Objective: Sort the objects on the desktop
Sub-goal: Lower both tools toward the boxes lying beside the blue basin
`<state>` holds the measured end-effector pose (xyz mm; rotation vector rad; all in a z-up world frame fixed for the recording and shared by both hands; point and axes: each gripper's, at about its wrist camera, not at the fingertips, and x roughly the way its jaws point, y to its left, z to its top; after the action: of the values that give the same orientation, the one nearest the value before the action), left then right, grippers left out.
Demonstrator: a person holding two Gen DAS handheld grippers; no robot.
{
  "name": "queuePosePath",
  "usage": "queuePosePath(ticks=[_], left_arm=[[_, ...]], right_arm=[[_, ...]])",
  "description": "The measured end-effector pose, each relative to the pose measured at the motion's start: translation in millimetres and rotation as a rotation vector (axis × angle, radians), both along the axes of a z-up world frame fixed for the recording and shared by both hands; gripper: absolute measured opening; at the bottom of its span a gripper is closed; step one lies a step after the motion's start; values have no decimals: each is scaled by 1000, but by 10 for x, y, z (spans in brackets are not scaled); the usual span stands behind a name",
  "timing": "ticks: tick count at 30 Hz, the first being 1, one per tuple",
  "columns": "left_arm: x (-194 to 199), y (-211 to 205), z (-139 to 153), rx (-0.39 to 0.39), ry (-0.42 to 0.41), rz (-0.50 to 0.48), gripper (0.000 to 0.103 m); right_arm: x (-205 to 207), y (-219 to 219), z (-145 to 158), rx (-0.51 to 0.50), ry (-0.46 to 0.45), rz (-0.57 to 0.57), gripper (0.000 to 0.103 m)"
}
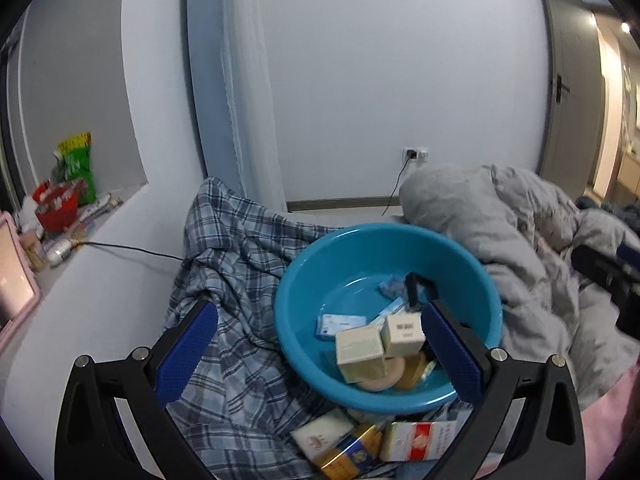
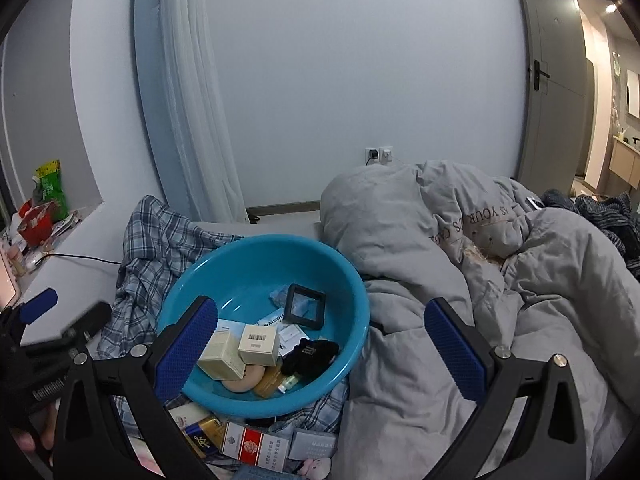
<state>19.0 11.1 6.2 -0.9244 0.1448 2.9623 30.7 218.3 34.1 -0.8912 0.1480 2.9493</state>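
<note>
A blue plastic basin (image 1: 296, 280) (image 2: 352, 280) rests tilted on bedding. Inside it lie two cream boxes (image 1: 360, 352) (image 2: 258, 344), a black square frame (image 2: 304, 306), a black fabric piece (image 2: 310, 356), a round beige puff (image 2: 244, 380) and small packets. In front of the basin lie a red-and-white pack (image 1: 420, 440) (image 2: 256, 446), a gold-and-blue pack (image 1: 352, 452) and a grey box (image 2: 314, 446). My left gripper (image 1: 320, 312) is open above the basin's near-left side, holding nothing. My right gripper (image 2: 320, 308) is open over the basin's right rim, also with nothing in it.
A blue plaid shirt (image 1: 232, 272) lies under and left of the basin. A rumpled grey duvet (image 2: 460, 272) fills the right. The windowsill at left holds a red basket (image 1: 56, 208), a green bag (image 1: 78, 164) and a black cable (image 1: 132, 248). A door (image 2: 548, 80) stands at far right.
</note>
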Motion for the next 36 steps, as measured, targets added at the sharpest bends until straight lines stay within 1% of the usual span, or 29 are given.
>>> queuePosePath(ticks=[2, 7, 11, 13, 15, 17, 19, 21, 23, 25, 27, 30, 34, 36], left_arm=[[67, 25, -26, -12, 5, 11, 103], [212, 50, -61, 9, -26, -24, 103], [343, 23, -78, -5, -29, -6, 103], [395, -18, -98, 1, -35, 1, 103], [411, -79, -143, 14, -62, 10, 103], [417, -113, -197, 23, -82, 16, 103], [420, -127, -250, 8, -94, 28, 103], [422, -109, -305, -8, -105, 24, 103], [417, -84, -360, -8, -117, 9, 103], [396, -63, -427, 11, -129, -8, 103], [387, -58, -495, 51, -100, -24, 103], [291, -29, -687, 84, -138, -37, 103], [185, -39, -1020, 167, -239, -71, 103], [171, -5, -1128, 180, -260, -88, 103]], right_arm=[[20, -42, -36, -1, -9, 6, 103], [142, -130, -127, -3, -43, 30, 103], [249, -148, -101, 5, -27, 34, 103], [283, -154, -95, 21, -21, 29, 103], [288, -160, -109, 23, -27, 27, 103], [282, -155, -130, 6, -41, 37, 103], [261, -163, -181, -14, -58, 61, 103], [200, -179, -274, -18, -112, 77, 103], [182, -190, -346, -19, -132, 79, 103], [170, -207, -425, -24, -150, 83, 103], [144, -216, -500, -32, -171, 89, 103], [79, -221, -639, -38, -207, 88, 103], [15, -199, -793, -33, -247, 75, 103], [3, -172, -834, -28, -254, 66, 103]])
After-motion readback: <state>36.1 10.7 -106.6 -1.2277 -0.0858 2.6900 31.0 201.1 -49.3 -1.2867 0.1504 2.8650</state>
